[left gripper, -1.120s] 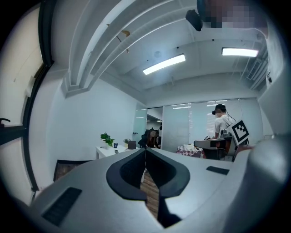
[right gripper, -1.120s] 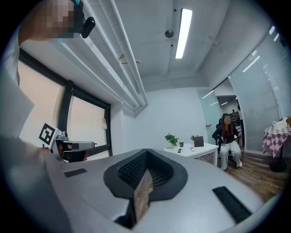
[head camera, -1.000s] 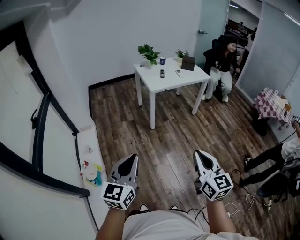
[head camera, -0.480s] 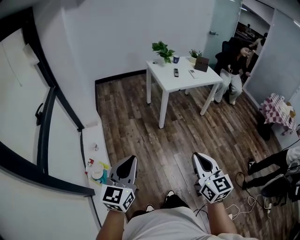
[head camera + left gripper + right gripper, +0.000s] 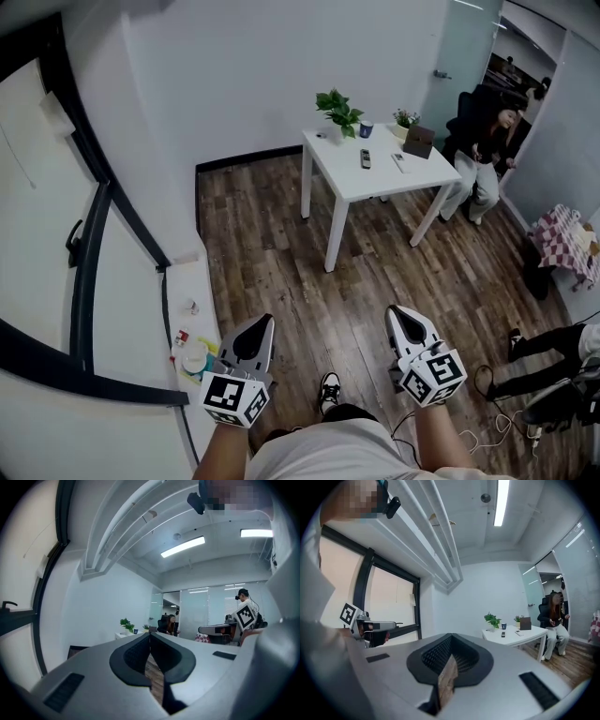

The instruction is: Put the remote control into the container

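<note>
Dark wood-plank floor [image 5: 309,281] underfoot, open stretch up to white table [image 5: 375,183] in far corner. Black remote control [image 5: 365,158] flat on tabletop, about mid-table, well apart from both grippers. Likely container: dark box [image 5: 418,142] at back of table, just beside small plant [image 5: 405,119]; open top not confirmable from here. Pale remote-like item [image 5: 397,162] near black one, not to be mixed up.

Left gripper [image 5: 265,322]: jaws pressed together, empty. Right gripper [image 5: 397,312]: same, fully closed, nothing held. Both low, roughly level, pointed toward table.

Step in hand, judged: approach, no reach yet. Best done by walking straight over bare planks and stopping square to near table edge. Open right jaws before coming down on remote, then grip across narrow sides. Keep left free to steady box if light.

Room and edges:
- Wall, big plant [image 5: 339,111] and blue cup [image 5: 367,129] behind remote, so come in from front, not over back.
- Seated person [image 5: 483,155] close to table's right end; no wide swing on that side.
- Window ledge [image 5: 200,291] with clutter tight on left, cables [image 5: 473,436] on floor at right. Trip risk, so stay in middle lane.
- Table leg [image 5: 331,244] and near corner jutting toward path.
</note>
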Available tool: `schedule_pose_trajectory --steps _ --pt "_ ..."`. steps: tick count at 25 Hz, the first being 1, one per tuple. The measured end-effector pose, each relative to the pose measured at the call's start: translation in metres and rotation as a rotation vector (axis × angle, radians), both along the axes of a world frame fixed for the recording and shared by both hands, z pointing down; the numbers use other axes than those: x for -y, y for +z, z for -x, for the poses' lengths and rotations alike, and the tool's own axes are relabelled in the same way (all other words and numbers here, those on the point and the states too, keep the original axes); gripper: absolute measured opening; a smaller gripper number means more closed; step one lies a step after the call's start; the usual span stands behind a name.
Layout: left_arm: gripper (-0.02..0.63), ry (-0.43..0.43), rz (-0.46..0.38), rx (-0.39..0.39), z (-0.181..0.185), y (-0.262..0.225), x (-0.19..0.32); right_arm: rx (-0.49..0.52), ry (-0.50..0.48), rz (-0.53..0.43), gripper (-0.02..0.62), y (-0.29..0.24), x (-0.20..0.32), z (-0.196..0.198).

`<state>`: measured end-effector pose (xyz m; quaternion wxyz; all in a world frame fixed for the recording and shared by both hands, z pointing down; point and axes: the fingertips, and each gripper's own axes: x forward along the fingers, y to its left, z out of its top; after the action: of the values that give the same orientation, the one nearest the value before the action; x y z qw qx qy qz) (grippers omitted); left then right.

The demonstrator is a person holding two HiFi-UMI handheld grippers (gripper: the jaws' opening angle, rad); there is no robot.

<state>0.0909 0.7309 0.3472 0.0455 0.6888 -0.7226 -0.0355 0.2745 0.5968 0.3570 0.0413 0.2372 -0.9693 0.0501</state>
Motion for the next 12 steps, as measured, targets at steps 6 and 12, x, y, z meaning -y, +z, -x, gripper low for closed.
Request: schedule_pose_trajectory --steps 6,12 --pt "0.009 0.005 0.022 0.013 0.007 -0.002 0.077 0.018 0.001 0.018 0.011 0.002 0.081 0.016" --pt "0.009 -0.02 0.038 0.031 0.017 -0.007 0.157 0.035 -0.022 0.049 0.011 0.007 0.168 0.03"
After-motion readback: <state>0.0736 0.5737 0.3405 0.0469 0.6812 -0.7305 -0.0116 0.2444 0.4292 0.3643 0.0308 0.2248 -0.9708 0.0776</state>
